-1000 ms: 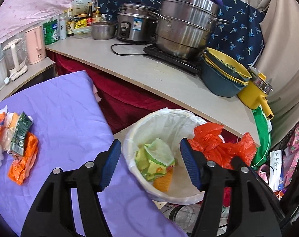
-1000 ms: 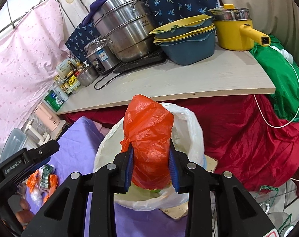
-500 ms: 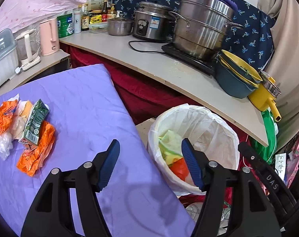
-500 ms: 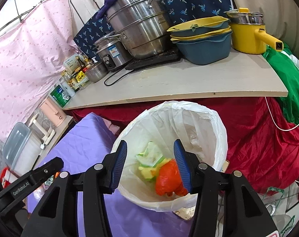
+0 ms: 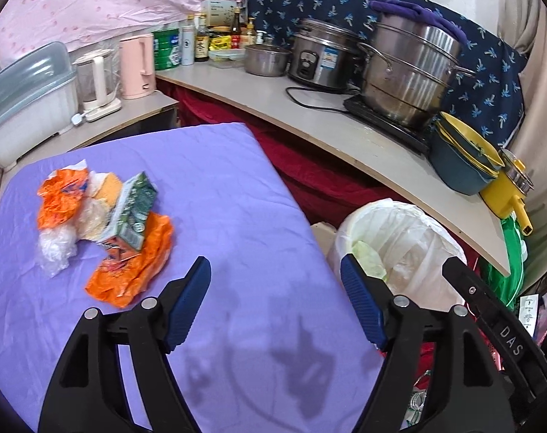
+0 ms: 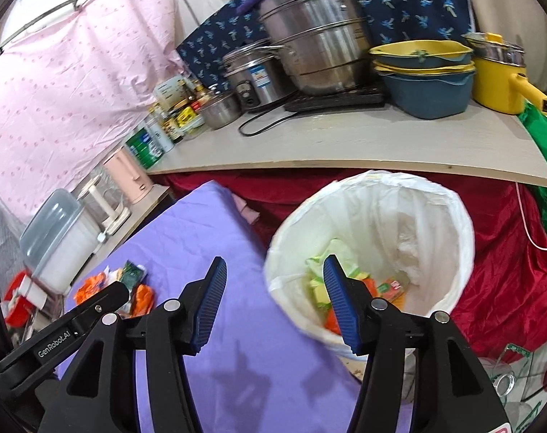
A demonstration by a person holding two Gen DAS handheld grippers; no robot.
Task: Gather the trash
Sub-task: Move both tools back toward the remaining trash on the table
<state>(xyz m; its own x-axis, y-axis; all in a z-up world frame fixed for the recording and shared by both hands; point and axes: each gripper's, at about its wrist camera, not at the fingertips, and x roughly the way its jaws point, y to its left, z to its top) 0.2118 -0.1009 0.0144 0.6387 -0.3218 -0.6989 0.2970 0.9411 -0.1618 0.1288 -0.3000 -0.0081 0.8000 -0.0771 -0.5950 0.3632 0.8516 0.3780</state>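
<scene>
Both grippers are empty, and their jaws are opening. The left gripper [image 5: 275,301] stands wide over the purple cloth [image 5: 219,187], nothing between its pads. The right gripper [image 6: 271,301] is moderately open, its right pad hanging over the edge of the lined bin [image 6: 454,209] and its left pad over the cloth.

The trash pile [image 5: 104,223] lies ahead and to the left of the left gripper, well apart from it: orange wrappers, a green carton [image 5: 132,213], clear plastic and a yellowish piece. The bin sits ahead and to the right of that gripper, below the cloth's edge, with green, yellow and orange scraps already inside.

The likely risk is a poor grip. The pile is loose and overlapping, so a pinch on a thin wrapper could slip, or drag the neighbouring pieces and scatter them. The cloth is soft and could bunch up in the pads. Carrying over the gap beside the bin could drop a piece to the floor.

How many pieces the pile holds is hard to tell, since they overlap. In the right wrist view the left gripper's body covers part of the pile. The floor by the bin is cut off.
</scene>
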